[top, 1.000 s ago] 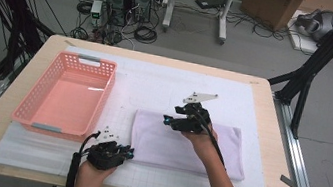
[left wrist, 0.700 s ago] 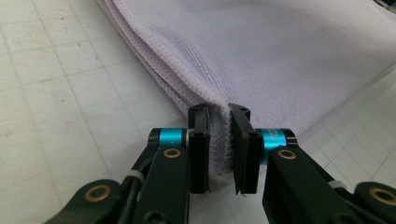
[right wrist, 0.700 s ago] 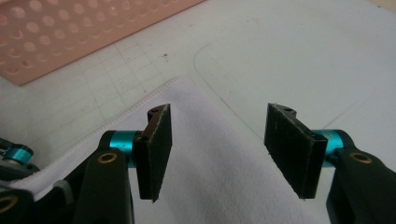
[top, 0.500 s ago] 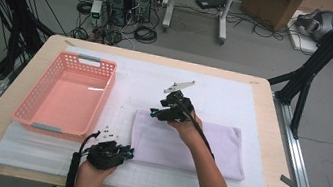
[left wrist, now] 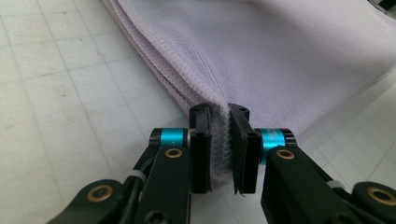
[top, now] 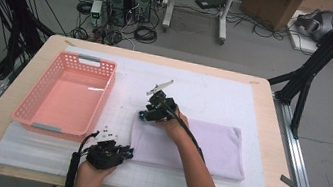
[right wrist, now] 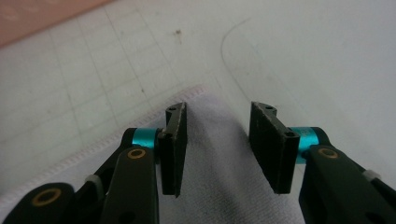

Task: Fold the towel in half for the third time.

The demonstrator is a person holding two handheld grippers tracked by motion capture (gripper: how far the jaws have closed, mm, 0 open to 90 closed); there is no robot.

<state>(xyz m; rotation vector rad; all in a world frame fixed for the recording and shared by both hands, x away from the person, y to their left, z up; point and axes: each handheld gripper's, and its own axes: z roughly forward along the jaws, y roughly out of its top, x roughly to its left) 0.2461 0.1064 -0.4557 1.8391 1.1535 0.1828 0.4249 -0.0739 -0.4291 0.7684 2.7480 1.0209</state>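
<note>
Overhead: folded lilac terry towel [top: 191, 145] flat on white gridded desk [top: 233, 104]; left tool [top: 107, 152] at near left corner, right tool [top: 151, 114] at far left corner.

Left tool view: clamped on towel edge.

Right tool view: jaws just closing, straddling corner, no contact. Judged next: close, then lift for fold.

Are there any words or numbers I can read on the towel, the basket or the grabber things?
No text can be read anywhere.
Lavender towel: plain cloth, no label showing.
Pink basket: no writing.
White mat: a printed grid of lines, no numbers.
Left gripper and right gripper: black fingers and blue rings, no markings to read.
Boxes on the floor: too small and blurred to tell.
</note>
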